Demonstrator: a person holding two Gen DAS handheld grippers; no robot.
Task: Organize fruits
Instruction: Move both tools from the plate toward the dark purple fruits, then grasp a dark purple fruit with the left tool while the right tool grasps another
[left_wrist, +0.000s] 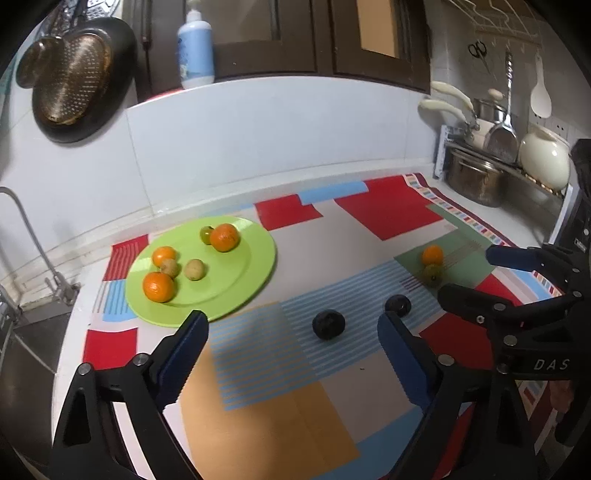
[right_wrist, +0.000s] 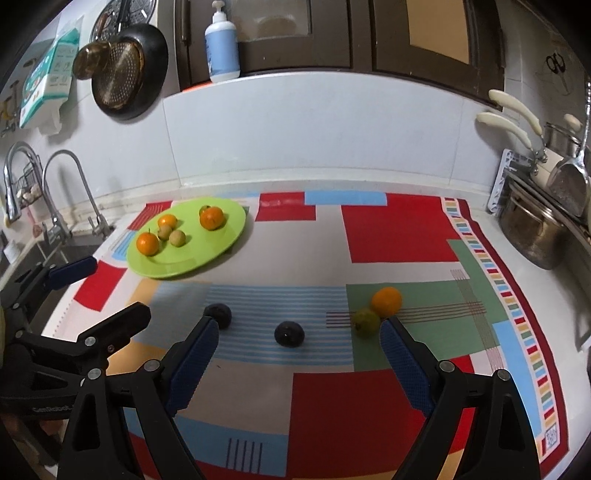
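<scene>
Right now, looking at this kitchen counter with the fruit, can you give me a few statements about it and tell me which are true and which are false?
1. The round lime-green plate holds six fruits. True.
2. Two dark, almost black round fruits lie on the patchwork cloth, off the plate. True.
3. The left tongs are clamped on an orange. False: they are open and hold nothing.
4. The loose orange lies alone. False: a small green fruit sits right against it.
5. The right tongs are open and empty. True.
</scene>
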